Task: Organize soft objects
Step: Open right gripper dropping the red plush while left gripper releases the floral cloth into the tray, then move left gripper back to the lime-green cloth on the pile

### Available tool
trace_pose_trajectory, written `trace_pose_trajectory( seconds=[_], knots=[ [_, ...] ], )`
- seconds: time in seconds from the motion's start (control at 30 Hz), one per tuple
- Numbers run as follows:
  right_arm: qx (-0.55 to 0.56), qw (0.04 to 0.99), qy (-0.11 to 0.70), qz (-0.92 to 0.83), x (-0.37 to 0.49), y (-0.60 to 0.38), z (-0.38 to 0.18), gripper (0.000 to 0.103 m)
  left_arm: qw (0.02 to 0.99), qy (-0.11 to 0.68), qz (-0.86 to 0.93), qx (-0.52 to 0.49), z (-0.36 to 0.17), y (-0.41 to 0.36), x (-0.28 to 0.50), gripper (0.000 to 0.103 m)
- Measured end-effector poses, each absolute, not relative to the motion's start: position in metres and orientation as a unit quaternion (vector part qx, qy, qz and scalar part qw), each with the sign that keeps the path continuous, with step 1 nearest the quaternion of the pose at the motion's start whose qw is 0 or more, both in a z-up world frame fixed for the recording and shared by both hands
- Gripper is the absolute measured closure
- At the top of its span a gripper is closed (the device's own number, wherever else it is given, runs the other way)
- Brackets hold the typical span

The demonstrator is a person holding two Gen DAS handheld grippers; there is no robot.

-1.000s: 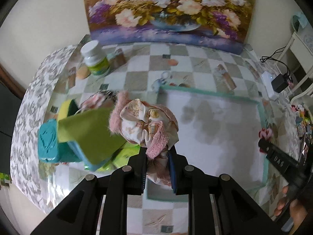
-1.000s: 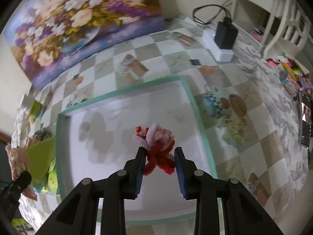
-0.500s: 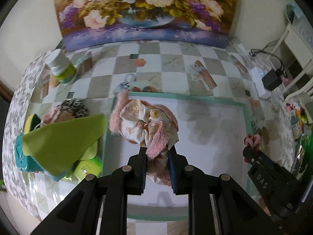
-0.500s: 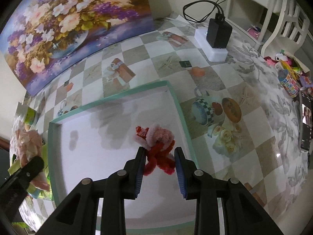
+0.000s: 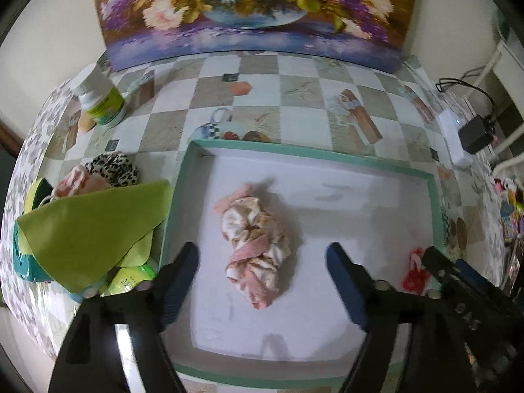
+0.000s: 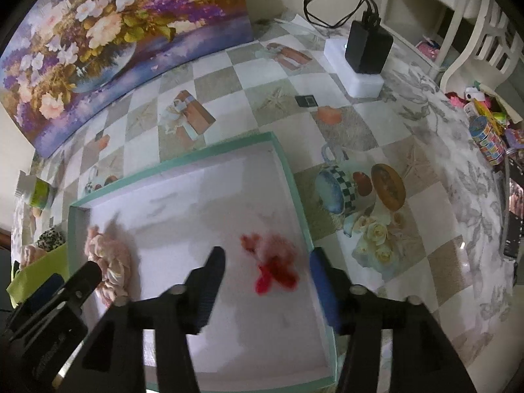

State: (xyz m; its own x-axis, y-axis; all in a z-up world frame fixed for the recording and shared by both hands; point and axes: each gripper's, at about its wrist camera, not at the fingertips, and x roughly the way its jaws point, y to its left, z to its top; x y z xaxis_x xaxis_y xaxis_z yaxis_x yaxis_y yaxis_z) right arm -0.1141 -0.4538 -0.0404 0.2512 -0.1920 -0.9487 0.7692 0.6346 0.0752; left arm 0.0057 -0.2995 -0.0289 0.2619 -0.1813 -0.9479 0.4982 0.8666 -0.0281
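A white tray with a teal rim [image 5: 327, 155] [image 6: 288, 170] lies on the checked tablecloth. A pink and cream fabric bundle [image 5: 257, 245] [image 6: 109, 267] rests loose on the tray floor. My left gripper [image 5: 262, 262] hangs over it with jaws opening wide, the pads clear of the cloth. A red and pink fuzzy toy [image 6: 275, 262] [image 5: 415, 273] lies near the tray's right wall. My right gripper [image 6: 267, 271] stands over it, jaws opening, with the toy between them but untouched.
Left of the tray sit a green cloth [image 5: 88, 226] over a teal item, a leopard-print scrunchie [image 5: 113, 170] and a white bottle [image 5: 101, 100]. A flower painting [image 5: 255, 13] leans at the back. A black charger on a white block [image 6: 368, 49] stands at the right.
Both grippers have let go: the left dropped the pink fabric bundle onto the tray and the right released the red toy. Both jaws now stand apart. The left hand moved right over the tray.
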Motion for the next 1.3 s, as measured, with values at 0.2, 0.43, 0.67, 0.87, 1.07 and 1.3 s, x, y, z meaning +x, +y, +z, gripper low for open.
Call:
trace_pose_trajectory(
  seconds=[0.2,0.43,0.67,0.87,1.07,1.3],
  knots=[
    [0.243,0.746,0.515,-0.346,-0.113,-0.451,-0.022,0.026,0.790,0.570,-0.196,0.115,-0.031,-0.282,0.012,0.004],
    [0.223,0.762,0.494,-0.355,-0.113,-0.447,-0.002,0.017,0.798,0.569,-0.181,0.084,-0.026,-0.261,0.019,0.003],
    [0.224,0.782,0.468,-0.346,-0.109,-0.433,0.019,0.017,0.816,0.549,-0.157,0.094,-0.010,-0.242,0.019,0.003],
    [0.224,0.794,0.460,-0.327,-0.102,-0.417,0.029,0.017,0.833,0.530,-0.120,0.105,0.003,-0.221,0.020,0.003],
    [0.200,0.802,0.466,-0.315,-0.089,-0.396,0.033,0.017,0.841,0.525,-0.093,0.094,0.012,-0.197,0.023,0.003],
    [0.176,0.819,0.461,-0.294,-0.074,-0.369,0.042,0.017,0.838,0.535,-0.084,0.073,0.021,-0.173,0.028,0.003]
  ],
)
